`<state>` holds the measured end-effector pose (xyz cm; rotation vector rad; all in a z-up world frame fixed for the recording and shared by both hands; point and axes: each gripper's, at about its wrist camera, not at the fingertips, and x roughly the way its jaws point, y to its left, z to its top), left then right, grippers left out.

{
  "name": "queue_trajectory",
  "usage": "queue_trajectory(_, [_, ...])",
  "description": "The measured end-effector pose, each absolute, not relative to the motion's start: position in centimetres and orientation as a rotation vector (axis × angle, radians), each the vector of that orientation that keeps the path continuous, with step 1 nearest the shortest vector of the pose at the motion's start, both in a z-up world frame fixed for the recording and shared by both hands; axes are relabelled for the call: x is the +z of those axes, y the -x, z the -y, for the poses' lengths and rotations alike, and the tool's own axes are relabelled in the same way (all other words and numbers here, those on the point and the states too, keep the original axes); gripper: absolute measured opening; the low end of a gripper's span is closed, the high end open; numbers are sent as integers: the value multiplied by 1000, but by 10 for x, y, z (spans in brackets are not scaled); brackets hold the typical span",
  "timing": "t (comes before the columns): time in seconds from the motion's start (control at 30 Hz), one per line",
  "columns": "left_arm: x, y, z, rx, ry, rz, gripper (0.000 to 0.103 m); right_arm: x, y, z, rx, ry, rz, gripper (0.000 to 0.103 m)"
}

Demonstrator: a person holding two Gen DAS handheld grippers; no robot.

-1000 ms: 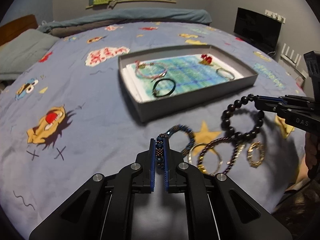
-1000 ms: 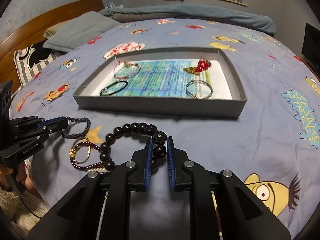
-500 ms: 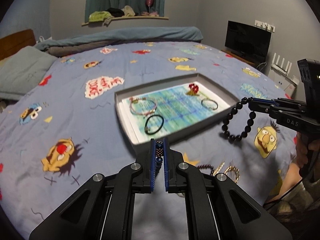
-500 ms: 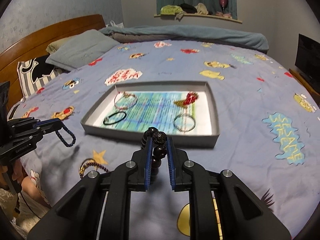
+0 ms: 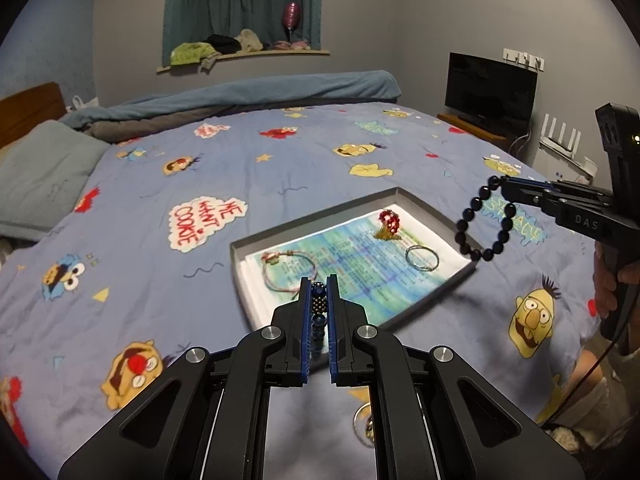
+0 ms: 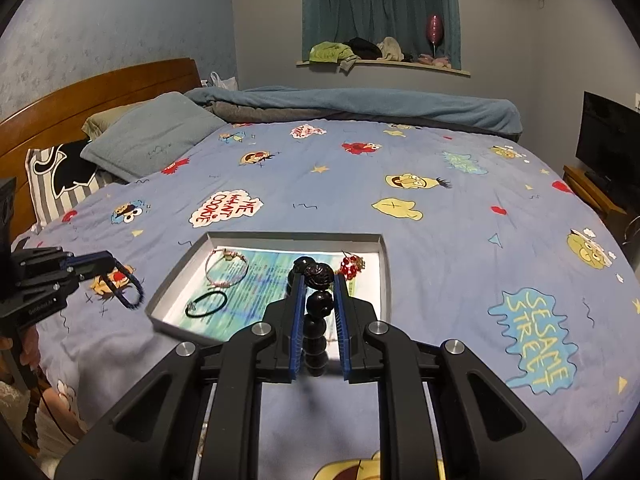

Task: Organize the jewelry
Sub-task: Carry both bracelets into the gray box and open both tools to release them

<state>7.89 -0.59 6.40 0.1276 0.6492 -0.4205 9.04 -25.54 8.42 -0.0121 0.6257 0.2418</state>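
Observation:
My left gripper is shut on a blue beaded bracelet and holds it in the air over the near edge of the grey tray. In the right wrist view the left gripper shows with the bracelet hanging from it. My right gripper is shut on a black bead bracelet, raised above the tray. In the left wrist view the right gripper dangles it over the tray's right end. In the tray lie a pink cord bracelet, a silver ring, a red beaded piece and a black band.
The tray sits on a blue cartoon bedspread. A gold bracelet lies on the bed under my left gripper. Pillows and a wooden headboard are far left, a TV at the right.
Both grippers have risen well above the bed with their bracelets, from just over the loose pile to a height over the tray. The tray now looks smaller and farther below.

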Motion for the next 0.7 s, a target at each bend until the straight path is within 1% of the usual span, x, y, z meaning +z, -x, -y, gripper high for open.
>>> queue_trajectory(0.17, [54,-95,20,-445,-122,-675,8,73,-107,249,256,1,-647,14])
queue_trajectory(0.47, [27,-111,44,-489,-106,-723,8,37,-129,233,297,-35,-716,14])
queue_trajectory(0.7, [2,-123,32,-453,-89,-797,8,19,-137,243,257,-37,-758,14])
